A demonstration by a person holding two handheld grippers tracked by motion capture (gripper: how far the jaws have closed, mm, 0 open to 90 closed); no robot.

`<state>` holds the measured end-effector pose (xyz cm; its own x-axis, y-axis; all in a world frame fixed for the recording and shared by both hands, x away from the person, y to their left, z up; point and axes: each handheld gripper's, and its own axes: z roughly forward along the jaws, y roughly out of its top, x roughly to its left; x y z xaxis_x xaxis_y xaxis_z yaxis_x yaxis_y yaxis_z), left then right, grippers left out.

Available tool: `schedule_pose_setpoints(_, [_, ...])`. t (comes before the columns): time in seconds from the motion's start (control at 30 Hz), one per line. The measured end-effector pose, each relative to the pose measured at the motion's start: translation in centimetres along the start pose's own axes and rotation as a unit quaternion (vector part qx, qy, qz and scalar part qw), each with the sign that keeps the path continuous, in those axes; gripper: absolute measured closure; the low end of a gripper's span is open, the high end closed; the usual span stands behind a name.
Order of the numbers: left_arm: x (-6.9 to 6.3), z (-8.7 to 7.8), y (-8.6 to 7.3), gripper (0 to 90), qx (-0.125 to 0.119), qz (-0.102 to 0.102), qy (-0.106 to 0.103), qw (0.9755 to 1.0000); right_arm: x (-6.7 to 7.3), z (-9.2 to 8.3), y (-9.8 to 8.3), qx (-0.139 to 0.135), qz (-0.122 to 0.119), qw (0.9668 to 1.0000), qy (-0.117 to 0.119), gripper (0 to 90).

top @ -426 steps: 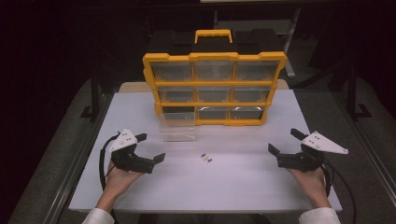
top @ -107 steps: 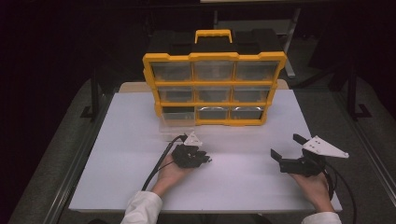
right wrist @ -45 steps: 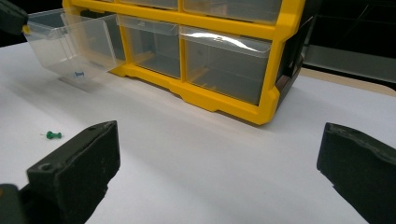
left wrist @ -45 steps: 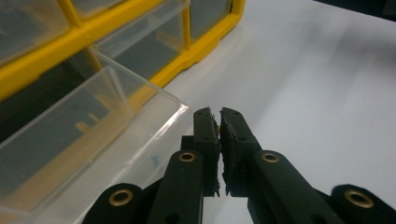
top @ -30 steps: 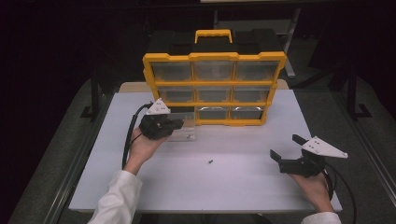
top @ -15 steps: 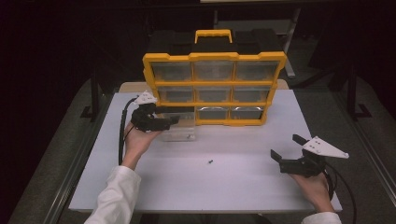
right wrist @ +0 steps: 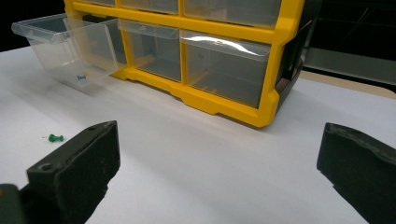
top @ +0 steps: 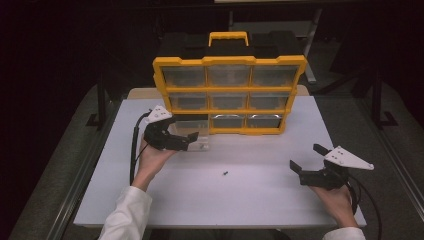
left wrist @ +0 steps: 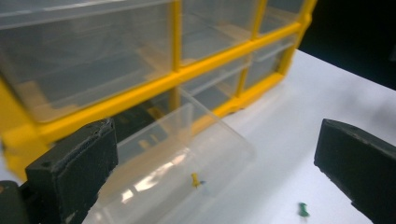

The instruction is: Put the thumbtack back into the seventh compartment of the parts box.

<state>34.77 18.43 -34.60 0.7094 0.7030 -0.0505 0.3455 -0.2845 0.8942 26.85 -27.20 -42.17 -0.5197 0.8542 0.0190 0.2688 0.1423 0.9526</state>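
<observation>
Left gripper (top: 184,141): held in the person's left hand (top: 152,155) over the front of the clear drawer; its jaws stand wide apart with nothing between them.
Left gripper's own view (left wrist: 215,177): the drawer lies just ahead of and between the two black jaws.
Clear drawer (top: 192,135): pulled out of the bottom-left slot of the cabinet and resting on the table, its back end at the cabinet's foot.
Yellow pin (left wrist: 196,179): seen through the clear drawer wall, roughly midway between the left jaws; whether it lies inside or under the plastic I cannot tell.
Green pin (top: 225,173): on the bare table, past the left gripper's fingertips toward the right gripper, apart from both; it shows near the right-hand jaw in the left gripper view.
Right gripper (top: 306,162): held in the person's right hand (top: 336,199) low over the table's right side, well apart from the cabinet; jaws spread wide, nothing between them.
Cabinet (top: 230,95): yellow frame, three rows of three clear drawers, black handle on top, standing beyond both grippers' fingertips.
Table (top: 260,200): white top, bare beneath the right jaws.
</observation>
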Motion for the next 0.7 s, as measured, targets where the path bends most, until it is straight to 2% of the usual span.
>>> schedule_pose_setpoints(0.07, [-0.6, 0.1, -0.1, 0.0, 0.001, 0.002, -0.011, 0.9999, 0.0, 0.0, 0.0, 0.0, 0.0, 1.0, 0.0, 0.0])
schedule_pose_setpoints(0.2, [-1.6, 0.1, -0.4, 0.0, -0.009, 0.003, -0.019, 0.9998, 0.1, 0.0, 0.0, 0.002, -0.001, 1.0, 0.0, 0.0])
schedule_pose_setpoints(0.3, [-2.1, 0.4, -0.8, 0.0, -0.007, 0.003, -0.026, 0.9996, 0.1, 0.0, 0.0, 0.002, -0.001, 1.0, 0.0, 0.0])
schedule_pose_setpoints(0.47, [-2.6, 1.0, -1.5, 0.0, -0.004, -0.005, -0.038, 0.9993, 0.1, 0.1, 0.0, 0.004, -0.002, 1.0, 0.001, 0.0])
schedule_pose_setpoints(0.57, [-3.0, 1.2, -1.9, 0.0, -0.017, -0.009, -0.046, 0.9988, 0.1, 0.1, 0.0, 0.004, -0.004, 1.0, 0.001, 0.0])
schedule_pose_setpoints(0.7, [-3.7, 1.7, -2.3, 0.2, -0.009, 0.002, -0.048, 0.9988, 0.1, 0.1, 0.0, 0.005, -0.004, 1.0, 0.0, 0.0])
